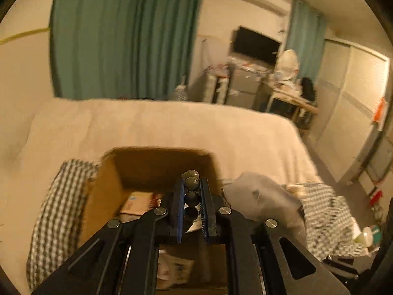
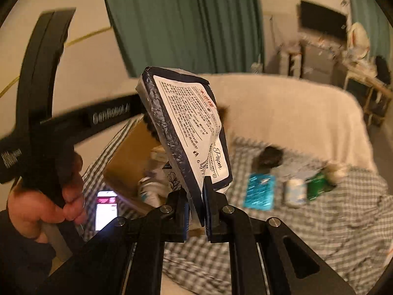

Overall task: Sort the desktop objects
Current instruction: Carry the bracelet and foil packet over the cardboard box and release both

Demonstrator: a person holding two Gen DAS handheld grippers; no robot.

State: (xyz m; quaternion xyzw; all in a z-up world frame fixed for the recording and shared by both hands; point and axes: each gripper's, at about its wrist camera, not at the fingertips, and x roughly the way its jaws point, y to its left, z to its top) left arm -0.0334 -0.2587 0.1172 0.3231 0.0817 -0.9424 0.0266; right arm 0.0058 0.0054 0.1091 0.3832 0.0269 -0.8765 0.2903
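Note:
My left gripper (image 1: pixel 192 184) is shut on a string of dark round beads (image 1: pixel 191 191) and holds it over an open cardboard box (image 1: pixel 103 191) with papers and packets inside. My right gripper (image 2: pixel 196 186) is shut on a dark-edged tissue paper pack (image 2: pixel 186 120) with a white printed label, held upright above the checked cloth (image 2: pixel 319 233). The same box (image 2: pixel 127 157) lies to its left. The person's hand with the left gripper's handle (image 2: pixel 41 123) fills the left side of the right wrist view.
On the checked cloth lie a teal packet (image 2: pixel 260 191), a small white jar (image 2: pixel 296 191), a green item (image 2: pixel 316 184) and a dark object (image 2: pixel 270 157). A lit phone (image 2: pixel 106 209) lies by the box. A grey bag (image 1: pixel 265 196) sits right of the box. A cream blanket (image 1: pixel 172 127) covers the bed behind.

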